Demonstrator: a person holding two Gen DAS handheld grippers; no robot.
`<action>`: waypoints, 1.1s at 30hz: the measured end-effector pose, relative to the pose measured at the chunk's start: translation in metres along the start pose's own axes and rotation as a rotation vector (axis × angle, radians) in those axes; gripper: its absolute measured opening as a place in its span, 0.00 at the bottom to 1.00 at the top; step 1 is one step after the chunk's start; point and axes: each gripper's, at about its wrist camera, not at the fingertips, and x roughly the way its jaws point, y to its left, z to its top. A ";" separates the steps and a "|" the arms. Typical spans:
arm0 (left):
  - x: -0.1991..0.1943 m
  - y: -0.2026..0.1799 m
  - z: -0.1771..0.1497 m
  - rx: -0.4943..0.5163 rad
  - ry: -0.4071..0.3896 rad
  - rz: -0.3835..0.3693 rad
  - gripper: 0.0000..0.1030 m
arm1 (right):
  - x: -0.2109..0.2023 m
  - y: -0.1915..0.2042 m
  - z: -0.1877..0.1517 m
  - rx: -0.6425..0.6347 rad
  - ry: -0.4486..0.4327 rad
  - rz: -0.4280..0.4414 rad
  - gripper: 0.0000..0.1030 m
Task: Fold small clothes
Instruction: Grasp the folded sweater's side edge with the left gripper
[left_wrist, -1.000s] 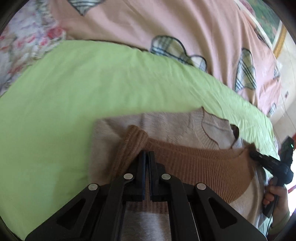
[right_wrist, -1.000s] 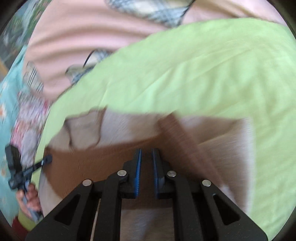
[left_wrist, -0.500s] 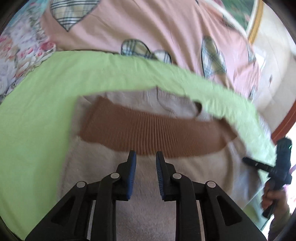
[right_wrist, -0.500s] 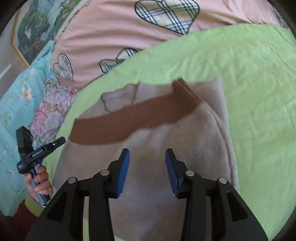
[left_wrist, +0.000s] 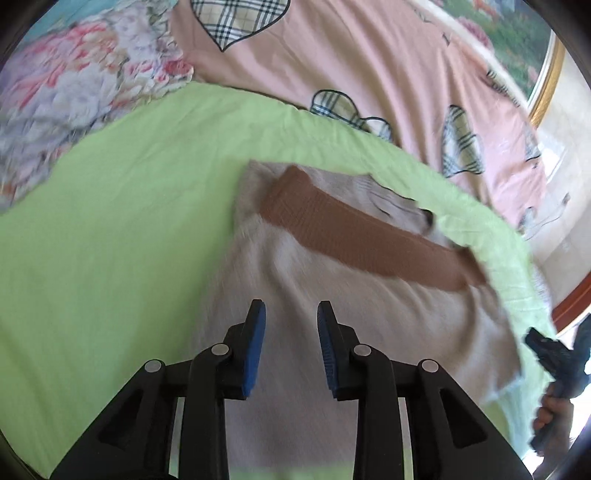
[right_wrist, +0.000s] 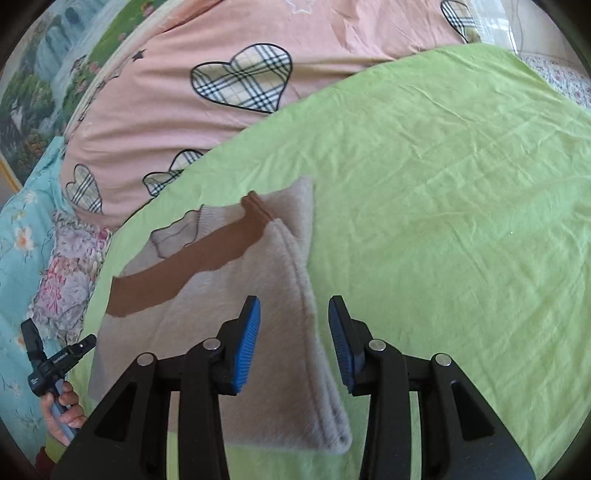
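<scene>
A beige knit sweater (left_wrist: 351, 325) lies folded on the green sheet (left_wrist: 110, 229), its brown ribbed hem (left_wrist: 354, 236) laid across just below the collar. My left gripper (left_wrist: 290, 306) hovers over the near left part of the sweater; its jaws are opening and nothing is between the pads. In the right wrist view the same sweater (right_wrist: 229, 306) shows its brown hem (right_wrist: 177, 269) and its folded right edge. That edge runs beneath my right gripper (right_wrist: 294, 302), which is open and grips nothing. Each view shows the other gripper at its edge, held by a hand (right_wrist: 62, 406).
A pink duvet with plaid hearts (right_wrist: 177, 110) lies bunched beyond the green sheet (right_wrist: 443, 221). Floral bedding (left_wrist: 74, 96) sits at the far left, and a framed landscape picture (right_wrist: 33, 96) hangs behind. Bare sheet stretches wide to the sweater's right.
Both grippers let go of the brown hem, opened and drew back toward the near edge. The hem now lies flat across the sweater near the collar.
</scene>
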 end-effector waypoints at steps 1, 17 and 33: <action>-0.006 0.000 -0.006 -0.005 0.003 -0.006 0.29 | -0.003 0.003 -0.003 -0.005 0.004 0.014 0.39; -0.027 0.020 -0.095 -0.235 0.084 -0.118 0.52 | -0.009 0.055 -0.079 -0.055 0.104 0.115 0.47; 0.015 0.031 -0.050 -0.343 -0.014 -0.100 0.53 | -0.004 0.066 -0.082 -0.082 0.113 0.126 0.50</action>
